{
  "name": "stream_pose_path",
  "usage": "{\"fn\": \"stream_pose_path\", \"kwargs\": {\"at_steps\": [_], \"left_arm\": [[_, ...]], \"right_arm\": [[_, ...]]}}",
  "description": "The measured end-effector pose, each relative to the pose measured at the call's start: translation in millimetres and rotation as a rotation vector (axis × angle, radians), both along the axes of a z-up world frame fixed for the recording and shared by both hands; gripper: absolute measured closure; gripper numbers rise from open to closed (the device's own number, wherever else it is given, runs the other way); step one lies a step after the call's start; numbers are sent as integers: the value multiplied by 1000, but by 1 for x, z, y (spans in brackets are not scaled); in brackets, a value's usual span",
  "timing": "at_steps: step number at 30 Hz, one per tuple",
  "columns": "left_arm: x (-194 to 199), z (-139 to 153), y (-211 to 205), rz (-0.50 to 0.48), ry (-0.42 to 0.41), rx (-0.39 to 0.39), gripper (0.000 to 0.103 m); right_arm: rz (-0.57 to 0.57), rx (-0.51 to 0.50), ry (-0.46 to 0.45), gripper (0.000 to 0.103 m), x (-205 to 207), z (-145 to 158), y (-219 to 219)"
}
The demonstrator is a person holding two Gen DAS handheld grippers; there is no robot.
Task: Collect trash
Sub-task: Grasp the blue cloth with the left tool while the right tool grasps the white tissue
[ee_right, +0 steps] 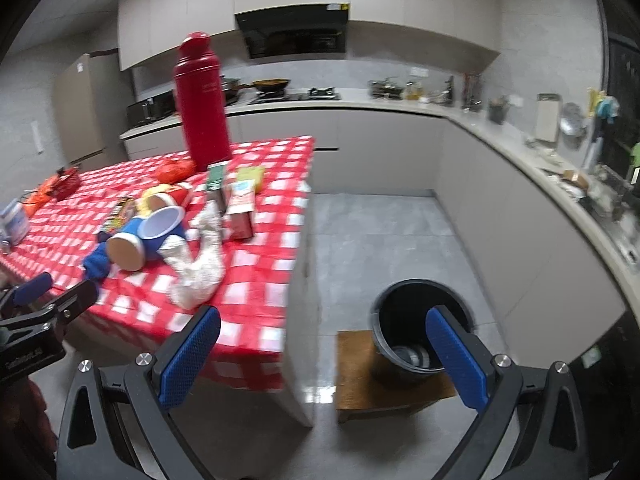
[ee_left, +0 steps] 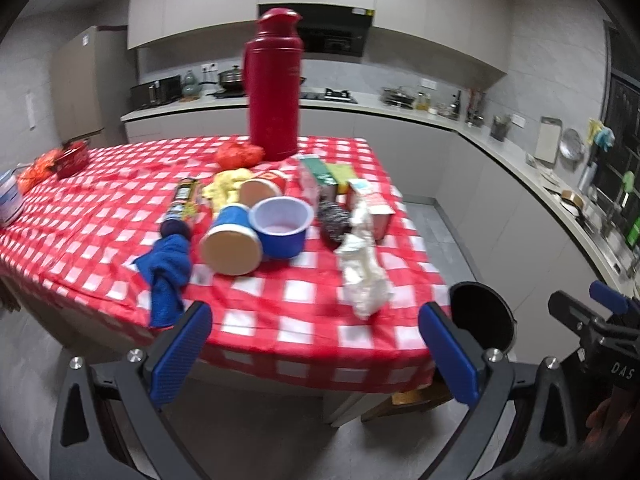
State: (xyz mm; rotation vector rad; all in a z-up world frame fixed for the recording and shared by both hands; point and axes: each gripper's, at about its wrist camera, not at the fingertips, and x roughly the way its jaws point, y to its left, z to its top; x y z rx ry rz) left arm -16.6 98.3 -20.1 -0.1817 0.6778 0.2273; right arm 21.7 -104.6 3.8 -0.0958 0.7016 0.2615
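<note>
At the near left edge of the table (ee_left: 280,336), w/ its slick red-check plastic cloth, a soft blue rag (ee_left: 166,272) droops over the side; if I snag it instead of real trash it drags the cloth and everything shifts. Next right, the tipped blue paper cups (ee_left: 256,232), light, round, one lying on its side: they'd roll or crush if I squeeze hard. Behind them stands the tall red thermos (ee_left: 274,84), hard and top-heavy, an elbow knock would topple it onto the pile. Right of the cups, a crumpled white wrapper (ee_left: 364,272), thin and crinkly, near the front edge, probably my easiest first pick but it could slip off. My left gripper (ee_left: 316,352) is spread wide, holding nothing; same for my right gripper (ee_right: 324,356). Far right, off the table corner, the black round bin (ee_right: 416,328) sits on a low mat, so a sloppy drop could miss the rim.
</note>
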Motion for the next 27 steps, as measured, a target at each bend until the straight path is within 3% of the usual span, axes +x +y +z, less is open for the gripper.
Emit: {"fn": "stream_pose_path", "kwargs": {"at_steps": [11, 17, 21, 27], "left_arm": [[4, -22, 88, 108, 28, -21, 0], [19, -48, 127, 121, 77, -27, 6], [35, -70, 146, 112, 111, -62, 19], [51, -92, 163, 106, 124, -81, 22]], "right_arm": [[127, -23, 6, 1, 16, -22, 87], [145, -57, 58, 13, 40, -47, 128], [133, -60, 106, 24, 57, -65, 144], [100, -57, 172, 42, 78, -92, 155]]}}
